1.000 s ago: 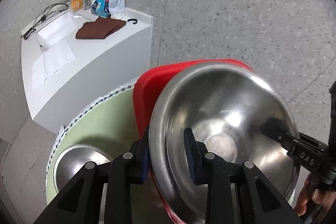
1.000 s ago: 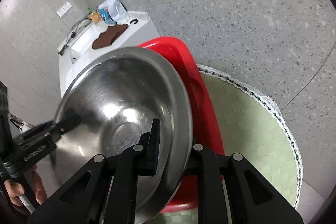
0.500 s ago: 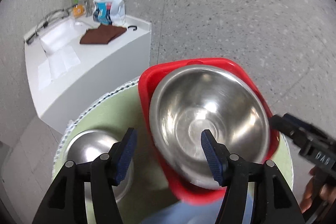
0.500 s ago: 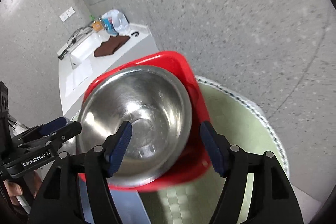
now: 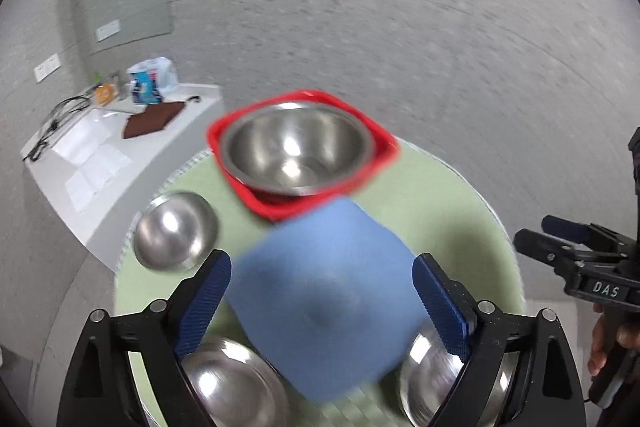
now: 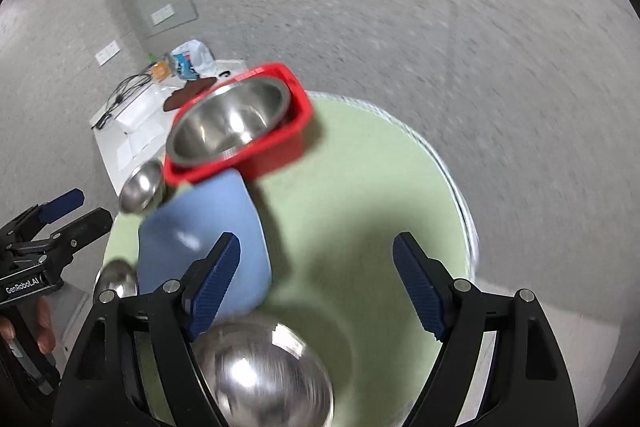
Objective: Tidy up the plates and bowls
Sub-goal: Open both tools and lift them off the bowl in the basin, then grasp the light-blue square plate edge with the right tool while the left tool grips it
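Note:
A large steel bowl (image 5: 296, 151) sits in a red square basin (image 5: 382, 143) at the far side of the round green table (image 5: 440, 211); both also show in the right wrist view, the bowl (image 6: 228, 123) in the basin (image 6: 288, 147). A blue square plate (image 5: 328, 299) lies in front of the basin and shows in the right wrist view (image 6: 200, 231). My left gripper (image 5: 322, 303) is open and empty above the plate. My right gripper (image 6: 316, 283) is open and empty above the table. A small steel bowl (image 5: 176, 231) stands left of the plate.
Two more steel bowls sit near the table's front, one (image 5: 236, 383) at the left and one (image 5: 424, 379) at the right; the right wrist view shows a steel bowl (image 6: 264, 375) below my gripper. A white counter (image 5: 100, 155) with a brown cloth (image 5: 150, 121) stands behind.
Both grippers let go of the large steel bowl, opened wide and pulled back from it. The bowl now rests in the red basin. The blue plate and near bowls came into view.

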`<act>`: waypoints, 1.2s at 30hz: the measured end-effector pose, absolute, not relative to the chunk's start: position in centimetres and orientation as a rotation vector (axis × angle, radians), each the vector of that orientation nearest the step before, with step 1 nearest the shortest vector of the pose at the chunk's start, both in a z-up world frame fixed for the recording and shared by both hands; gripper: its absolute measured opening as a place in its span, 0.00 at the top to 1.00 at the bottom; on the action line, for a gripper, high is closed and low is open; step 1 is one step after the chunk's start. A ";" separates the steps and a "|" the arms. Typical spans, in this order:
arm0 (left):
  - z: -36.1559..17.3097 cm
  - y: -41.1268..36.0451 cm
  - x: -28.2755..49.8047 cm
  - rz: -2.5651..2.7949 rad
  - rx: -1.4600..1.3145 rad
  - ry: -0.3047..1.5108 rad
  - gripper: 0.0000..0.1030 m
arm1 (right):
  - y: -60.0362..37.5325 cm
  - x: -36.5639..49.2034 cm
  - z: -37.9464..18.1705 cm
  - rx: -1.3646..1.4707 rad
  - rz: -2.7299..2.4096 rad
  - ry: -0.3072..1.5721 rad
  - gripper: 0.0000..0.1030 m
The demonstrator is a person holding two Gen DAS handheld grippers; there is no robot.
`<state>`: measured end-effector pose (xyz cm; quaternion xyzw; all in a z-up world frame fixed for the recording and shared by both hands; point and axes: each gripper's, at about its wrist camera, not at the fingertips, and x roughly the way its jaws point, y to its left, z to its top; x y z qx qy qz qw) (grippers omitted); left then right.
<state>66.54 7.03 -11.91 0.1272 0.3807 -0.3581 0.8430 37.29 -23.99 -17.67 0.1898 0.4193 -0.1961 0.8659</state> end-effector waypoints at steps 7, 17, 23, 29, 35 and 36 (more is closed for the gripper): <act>-12.7 8.3 61.1 -0.818 0.304 0.834 0.13 | -21.2 31.5 -19.1 0.481 -0.450 0.868 0.21; -11.7 9.8 62.2 -0.699 0.242 0.862 0.13 | -21.0 32.8 -19.3 0.479 -0.340 0.883 0.21; -13.3 10.0 66.4 -0.603 0.247 0.916 0.13 | -22.4 37.1 -20.6 0.488 -0.273 0.939 0.21; -16.4 8.5 71.5 -0.550 0.265 1.025 0.17 | -24.5 42.5 -23.8 0.556 -0.223 1.040 0.21; -19.5 6.5 75.0 -0.549 0.336 1.134 0.45 | -25.0 46.1 -27.5 0.644 -0.181 1.160 0.30; -19.9 6.1 75.4 -0.556 0.343 1.150 0.52 | -24.9 46.5 -28.1 0.656 -0.164 1.173 0.39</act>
